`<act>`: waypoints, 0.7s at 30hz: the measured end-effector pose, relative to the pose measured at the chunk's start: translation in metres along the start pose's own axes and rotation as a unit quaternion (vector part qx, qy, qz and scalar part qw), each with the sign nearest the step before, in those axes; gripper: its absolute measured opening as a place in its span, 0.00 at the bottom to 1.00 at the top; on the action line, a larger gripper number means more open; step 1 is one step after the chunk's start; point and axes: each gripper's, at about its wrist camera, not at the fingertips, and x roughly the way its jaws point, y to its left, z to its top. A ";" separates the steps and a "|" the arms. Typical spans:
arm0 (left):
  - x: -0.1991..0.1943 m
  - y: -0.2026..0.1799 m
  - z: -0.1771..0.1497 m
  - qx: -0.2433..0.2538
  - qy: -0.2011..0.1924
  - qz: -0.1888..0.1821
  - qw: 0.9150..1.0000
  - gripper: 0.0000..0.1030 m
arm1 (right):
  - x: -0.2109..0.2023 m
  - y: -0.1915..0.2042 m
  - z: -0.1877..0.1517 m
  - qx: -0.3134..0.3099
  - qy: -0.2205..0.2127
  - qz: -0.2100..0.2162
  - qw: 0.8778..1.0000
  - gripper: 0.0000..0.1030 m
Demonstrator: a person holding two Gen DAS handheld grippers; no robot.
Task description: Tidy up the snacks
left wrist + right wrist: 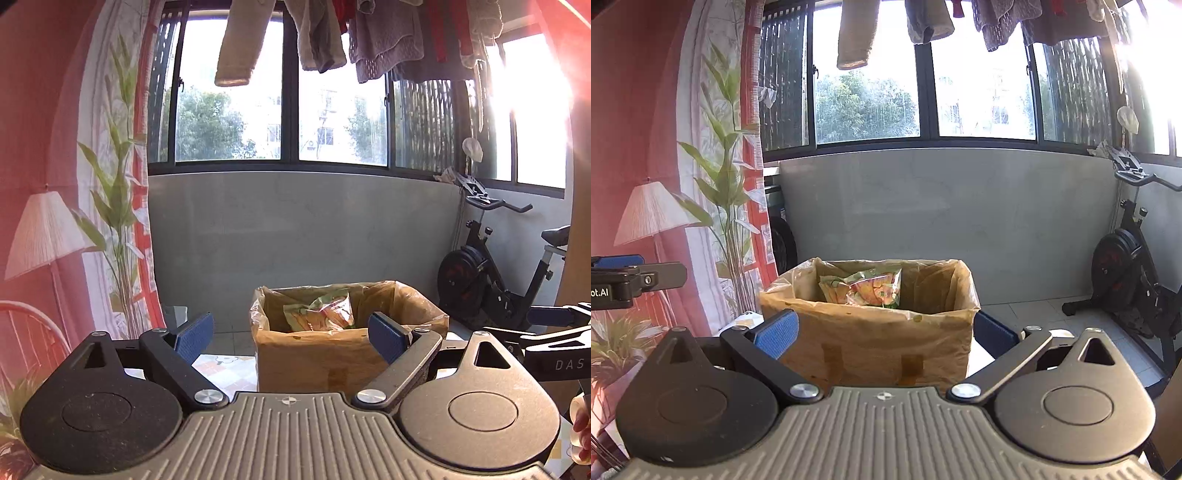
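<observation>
Both grippers hang side by side before the box (871, 343), left gripper (291, 338) and right gripper (886, 332) spread wide with nothing between the pads. The snacks (866, 290) lie inside the plastic-lined box. Behind stands a grey wall; a bike (1134, 273) is to the right, a plant (727, 192) and lamp (652, 214) to the left, laundry (373, 40) overhead.

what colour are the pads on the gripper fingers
Blue, clearest on the right gripper's left pad in the right wrist view.
</observation>
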 end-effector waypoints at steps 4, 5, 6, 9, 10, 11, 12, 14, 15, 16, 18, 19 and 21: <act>-0.022 -0.007 0.003 0.005 -0.011 0.009 1.000 0.89 | -0.024 0.006 0.004 0.007 -0.007 -0.006 1.000 1.00; -0.027 -0.007 0.003 0.005 -0.014 0.007 1.000 0.89 | -0.029 0.006 0.005 0.008 -0.010 -0.006 1.000 1.00; -0.030 -0.008 0.004 0.004 -0.016 0.006 1.000 0.89 | -0.034 0.007 0.006 0.008 -0.012 -0.006 1.000 1.00; -0.039 -0.010 0.007 0.005 -0.021 0.003 1.000 0.89 | -0.047 0.010 0.007 0.009 -0.018 -0.002 1.000 1.00; -0.040 -0.012 0.007 0.005 -0.022 0.004 1.000 0.89 | -0.049 0.011 0.008 0.012 -0.020 0.000 1.000 1.00; -0.041 -0.012 0.007 0.005 -0.022 0.006 1.000 0.89 | -0.051 0.010 0.009 0.016 -0.022 0.001 1.000 1.00; -0.041 -0.012 0.007 0.004 -0.022 0.008 1.000 0.89 | -0.053 0.009 0.010 0.020 -0.023 0.002 1.000 1.00; -0.040 -0.011 0.007 -0.001 -0.019 0.010 1.000 0.89 | -0.056 0.009 0.011 0.023 -0.028 0.001 0.999 1.00; -0.039 -0.010 0.007 -0.004 -0.017 0.010 1.000 0.89 | -0.057 0.009 0.012 0.023 -0.029 -0.002 0.999 1.00; -0.039 -0.009 0.007 -0.007 -0.016 0.010 1.000 0.89 | -0.058 0.009 0.013 0.022 -0.032 -0.005 0.999 1.00; -0.038 -0.007 0.006 -0.011 -0.014 0.014 1.000 0.89 | -0.059 0.009 0.013 0.020 -0.036 -0.008 0.999 1.00; -0.037 -0.007 0.006 -0.011 -0.014 0.015 1.000 0.89 | -0.059 0.009 0.013 0.021 -0.036 -0.008 0.999 1.00; -0.038 -0.009 0.004 -0.013 -0.012 0.016 1.000 0.89 | -0.059 0.009 0.012 0.022 -0.034 -0.009 0.999 1.00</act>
